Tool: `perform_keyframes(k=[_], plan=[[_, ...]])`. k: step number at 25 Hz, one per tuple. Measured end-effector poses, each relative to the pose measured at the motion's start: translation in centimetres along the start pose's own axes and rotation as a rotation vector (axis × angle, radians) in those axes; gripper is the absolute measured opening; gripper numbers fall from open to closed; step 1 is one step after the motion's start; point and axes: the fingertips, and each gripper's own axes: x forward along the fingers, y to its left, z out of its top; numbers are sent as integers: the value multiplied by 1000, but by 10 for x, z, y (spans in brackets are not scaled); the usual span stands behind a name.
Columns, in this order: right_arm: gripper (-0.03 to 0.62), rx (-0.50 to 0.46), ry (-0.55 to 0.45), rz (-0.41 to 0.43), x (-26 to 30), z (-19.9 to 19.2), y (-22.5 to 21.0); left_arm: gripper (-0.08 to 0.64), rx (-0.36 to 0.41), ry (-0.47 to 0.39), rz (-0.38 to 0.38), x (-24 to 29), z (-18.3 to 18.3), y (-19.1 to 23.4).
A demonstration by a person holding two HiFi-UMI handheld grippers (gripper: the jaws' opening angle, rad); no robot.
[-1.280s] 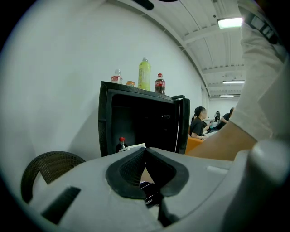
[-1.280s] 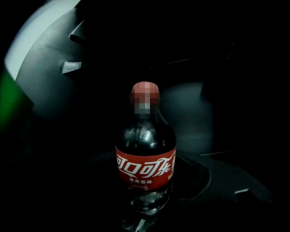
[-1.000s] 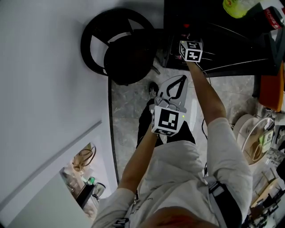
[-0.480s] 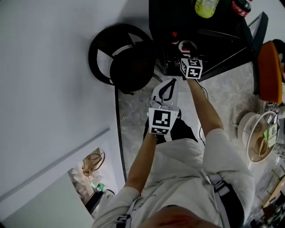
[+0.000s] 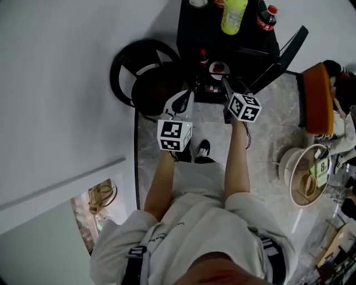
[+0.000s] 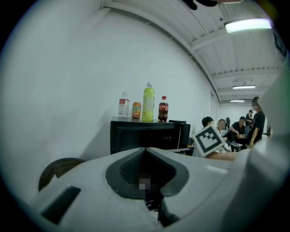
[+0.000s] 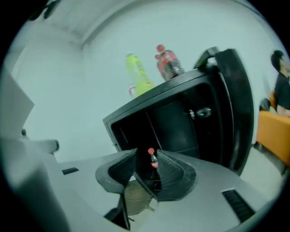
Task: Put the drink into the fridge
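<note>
A black mini fridge (image 5: 192, 28) stands open, its door (image 5: 285, 51) swung to the right. A small cola bottle (image 5: 203, 57) stands upright inside it and shows far off through the right jaws' gap (image 7: 153, 159). My right gripper (image 5: 225, 82) hangs just in front of the opening. Its jaws have just been closing partway, they are still apart, and nothing is between them (image 7: 147, 156). My left gripper (image 5: 186, 94) is beside it to the left, shut and empty (image 6: 145, 152). A yellow-green bottle (image 5: 233, 15) and a larger cola bottle (image 5: 266, 18) stand on the fridge top.
A round black woven chair (image 5: 147, 72) sits left of the fridge against the white wall. An orange seat (image 5: 318, 100) and a round white stand (image 5: 303, 175) are on the right. People sit at the far back (image 6: 226, 129).
The right gripper has drawn back from the fridge opening and rolled, its jaws narrower than before. The left gripper has risen. The fridge top with its bottles has come into the head view.
</note>
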Motion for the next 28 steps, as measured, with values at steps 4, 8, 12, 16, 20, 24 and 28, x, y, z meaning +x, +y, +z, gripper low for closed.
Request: perform_keyframes(k=[4, 8, 12, 16, 20, 24, 28], plan=[[64, 110, -38, -49, -44, 13, -9, 9, 51, 12, -24, 13, 15, -10], [9, 25, -57, -28, -61, 21, 3, 9, 44, 1, -89, 14, 27, -24], [8, -76, -84, -1, -67, 52, 16, 9, 48, 18, -108, 20, 26, -30], [8, -161, -108, 8, -76, 78, 30, 9, 57, 12, -91, 19, 34, -27], [8, -182, -168, 0, -84, 107, 33, 9, 71, -9, -75, 19, 53, -24], [6, -190, -205, -25, -84, 122, 31, 8, 61, -51, -111, 21, 75, -20], [8, -226, -240, -55, -80, 139, 33, 9, 74, -118, -143, 31, 102, -14]])
